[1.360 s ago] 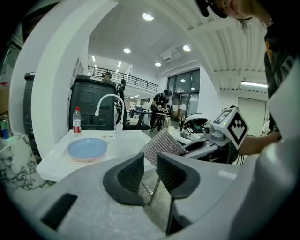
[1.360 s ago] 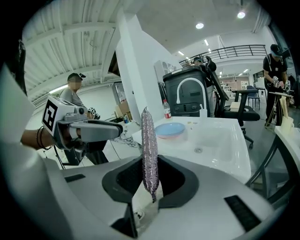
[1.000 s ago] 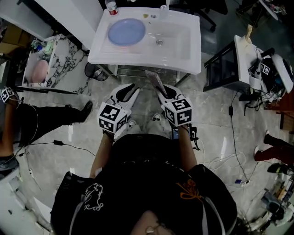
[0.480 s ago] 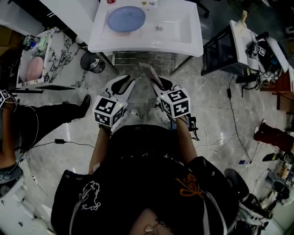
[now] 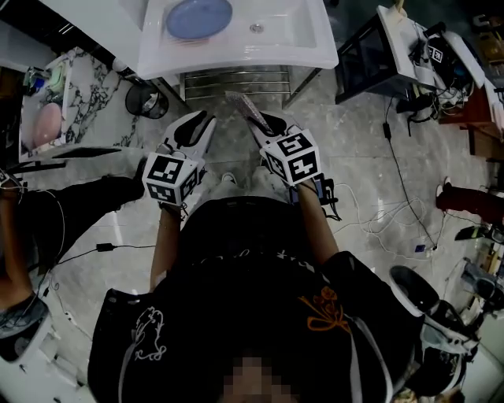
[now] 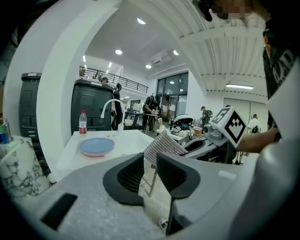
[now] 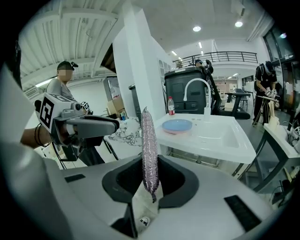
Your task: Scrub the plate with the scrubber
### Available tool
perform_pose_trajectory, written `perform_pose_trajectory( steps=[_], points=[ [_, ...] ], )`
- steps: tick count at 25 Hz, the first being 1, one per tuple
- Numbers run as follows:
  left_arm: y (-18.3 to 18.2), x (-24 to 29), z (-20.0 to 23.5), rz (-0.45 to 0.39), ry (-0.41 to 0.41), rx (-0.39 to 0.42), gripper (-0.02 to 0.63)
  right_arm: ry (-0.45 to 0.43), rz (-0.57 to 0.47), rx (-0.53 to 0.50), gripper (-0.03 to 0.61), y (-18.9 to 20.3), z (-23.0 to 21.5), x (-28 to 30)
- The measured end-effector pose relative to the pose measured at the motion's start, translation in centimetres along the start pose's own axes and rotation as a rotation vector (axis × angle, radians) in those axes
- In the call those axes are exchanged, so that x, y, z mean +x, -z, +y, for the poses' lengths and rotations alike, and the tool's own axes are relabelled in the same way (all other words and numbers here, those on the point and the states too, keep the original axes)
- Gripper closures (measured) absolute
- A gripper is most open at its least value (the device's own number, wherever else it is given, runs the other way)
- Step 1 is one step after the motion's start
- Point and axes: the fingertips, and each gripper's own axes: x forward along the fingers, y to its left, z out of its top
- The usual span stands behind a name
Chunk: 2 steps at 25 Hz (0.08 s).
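A blue plate (image 5: 198, 17) lies on the left drainer of the white sink (image 5: 236, 53), well ahead of both grippers; it also shows as the plate (image 6: 96, 146) and the plate (image 7: 177, 125) in the two gripper views. My right gripper (image 5: 258, 122) is shut on a flat silver mesh scrubber (image 7: 150, 150), which stands upright between its jaws; the scrubber (image 5: 241, 105) sticks out towards the sink. My left gripper (image 5: 191, 128) is held beside it at the same height. Its jaws (image 6: 150, 171) stand almost together with nothing between them.
A red-capped bottle (image 6: 83, 123) and a curved faucet (image 7: 194, 86) stand at the sink's back. A black wastebasket (image 5: 146, 101) and a marble-patterned shelf (image 5: 75, 75) are left of the sink, and a cart (image 5: 394, 47) is on its right. Another person's leg (image 5: 71, 197) and cables (image 5: 394, 212) are on the floor.
In the head view the sink and plate have slid up and left to the top edge. Both grippers have shifted up-left together. The scrubber stays in the right gripper.
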Motion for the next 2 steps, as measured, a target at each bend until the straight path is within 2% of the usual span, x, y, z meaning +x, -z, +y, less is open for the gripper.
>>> perform_pose_trajectory(
  steps=[2],
  points=[
    [0.07,-0.22,0.01,-0.001,0.0,0.006,0.518,0.0,0.002,-0.003,0.5,0.09,0.19,0.02]
  ],
)
